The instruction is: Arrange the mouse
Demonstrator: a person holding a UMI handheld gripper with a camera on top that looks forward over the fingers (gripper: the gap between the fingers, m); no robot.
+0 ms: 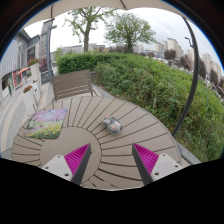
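Observation:
A small grey computer mouse (113, 125) lies on the round slatted wooden table (100, 145), beyond my fingers and slightly right of the table's middle. A colourful mat or booklet (47, 123) rests on the left part of the table. My gripper (111, 163) hovers over the near side of the table, open, with only bare slats between its magenta pads (77, 158). The mouse is well ahead of the fingertips and not touched.
A wooden bench (74, 84) stands behind the table. A green hedge (160, 85) fills the right side. A dark curved pole (193, 85) rises at the right. Buildings and trees lie far behind.

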